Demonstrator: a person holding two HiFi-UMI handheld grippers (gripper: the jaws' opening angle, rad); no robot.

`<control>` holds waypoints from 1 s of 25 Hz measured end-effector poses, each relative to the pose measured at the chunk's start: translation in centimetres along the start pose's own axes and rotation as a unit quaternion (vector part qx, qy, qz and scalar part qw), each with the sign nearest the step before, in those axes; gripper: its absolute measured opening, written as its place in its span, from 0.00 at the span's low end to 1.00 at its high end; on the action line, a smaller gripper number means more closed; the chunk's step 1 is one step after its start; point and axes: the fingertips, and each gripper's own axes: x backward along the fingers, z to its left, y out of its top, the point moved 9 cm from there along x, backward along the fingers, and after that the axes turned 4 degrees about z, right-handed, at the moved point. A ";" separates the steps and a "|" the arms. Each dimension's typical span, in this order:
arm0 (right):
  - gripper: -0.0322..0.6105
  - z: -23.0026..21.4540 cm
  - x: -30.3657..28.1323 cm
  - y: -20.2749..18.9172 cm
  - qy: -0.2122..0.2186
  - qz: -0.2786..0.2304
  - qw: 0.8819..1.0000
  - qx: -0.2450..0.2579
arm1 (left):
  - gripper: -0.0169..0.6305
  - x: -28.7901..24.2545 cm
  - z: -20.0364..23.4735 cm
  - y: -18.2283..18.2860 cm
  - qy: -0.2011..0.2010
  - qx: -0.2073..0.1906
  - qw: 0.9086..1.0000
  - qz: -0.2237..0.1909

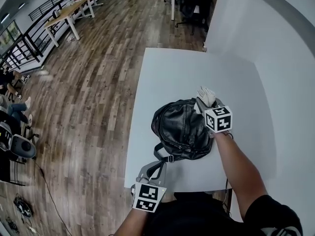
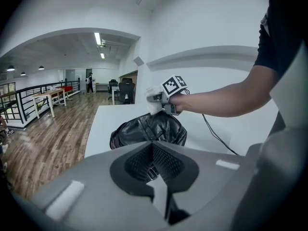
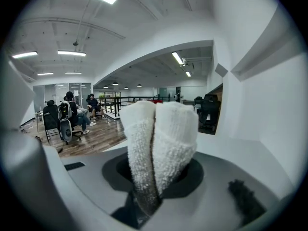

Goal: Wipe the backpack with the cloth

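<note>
Between the jaws of your right gripper (image 3: 151,189) a white terry cloth (image 3: 159,138) is clamped, folded double, its two rounded folds standing up out of the grip. Your left gripper (image 2: 155,181) has its jaws closed narrow on a strap (image 2: 150,171) of the backpack (image 2: 147,129), with a small metal buckle sitting right at the pinch.

The backpack is black and leathery. It lies slumped in the middle of a white table (image 1: 197,68), and its strap runs back toward you to the near edge, where the left gripper holds it.

The step in hand looks like the start of a wiping stroke: the bag is anchored by its strap and the cloth is poised at the bag's far right shoulder. The next move calls for you to lower the cloth flat onto the leather and draw it across, with the strap held taut so the soft bag does not slide.

The right gripper view shows only the cloth and, beyond it, an open office with seated people (image 3: 72,112); the backpack is not in it at all. The left gripper view shows the cloth meeting the top of the bag, though firm contact cannot be confirmed. Only the head view shows both grippers, the bag and the table together.
</note>
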 end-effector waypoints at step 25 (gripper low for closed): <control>0.20 -3.7 7.1 -0.9 -0.064 -0.037 0.997 -0.029 | 0.04 0.3 -0.6 1.1 -0.019 -0.029 0.999 -0.016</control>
